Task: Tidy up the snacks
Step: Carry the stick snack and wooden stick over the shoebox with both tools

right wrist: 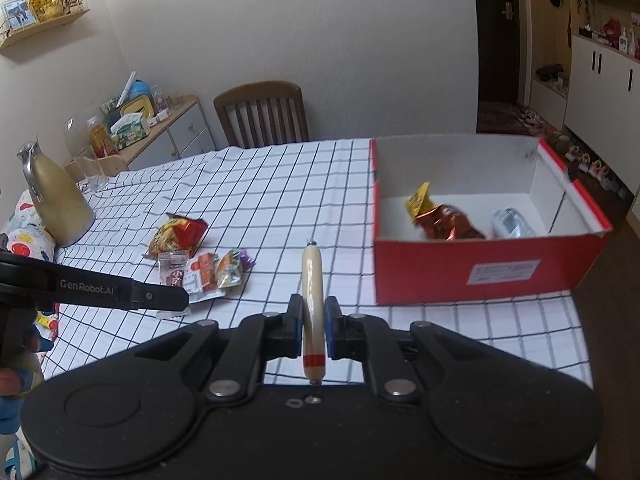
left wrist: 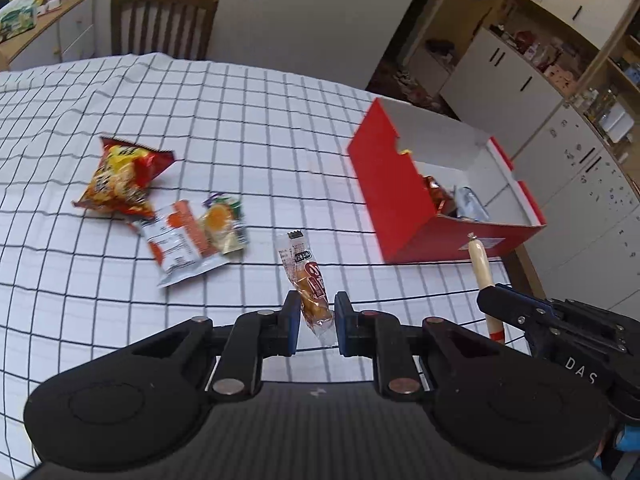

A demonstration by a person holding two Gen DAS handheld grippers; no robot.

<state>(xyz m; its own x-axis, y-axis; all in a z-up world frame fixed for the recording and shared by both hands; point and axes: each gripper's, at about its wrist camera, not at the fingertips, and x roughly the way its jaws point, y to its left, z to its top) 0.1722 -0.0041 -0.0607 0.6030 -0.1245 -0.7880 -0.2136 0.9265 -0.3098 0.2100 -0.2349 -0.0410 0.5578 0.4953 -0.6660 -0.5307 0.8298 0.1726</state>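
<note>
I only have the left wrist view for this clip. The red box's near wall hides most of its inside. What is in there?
Observer: The right wrist view shows inside the red box: a crumpled red-and-yellow snack bag and a silver packet.
Reviewer: Is the right gripper actually clamped on the sausage stick?
Observer: Yes, the right gripper pinches the sausage stick near its red-banded end.
Reviewer: Anything on the table left of the snack pile?
Observer: A gold-coloured jug stands at the far left edge.
</note>
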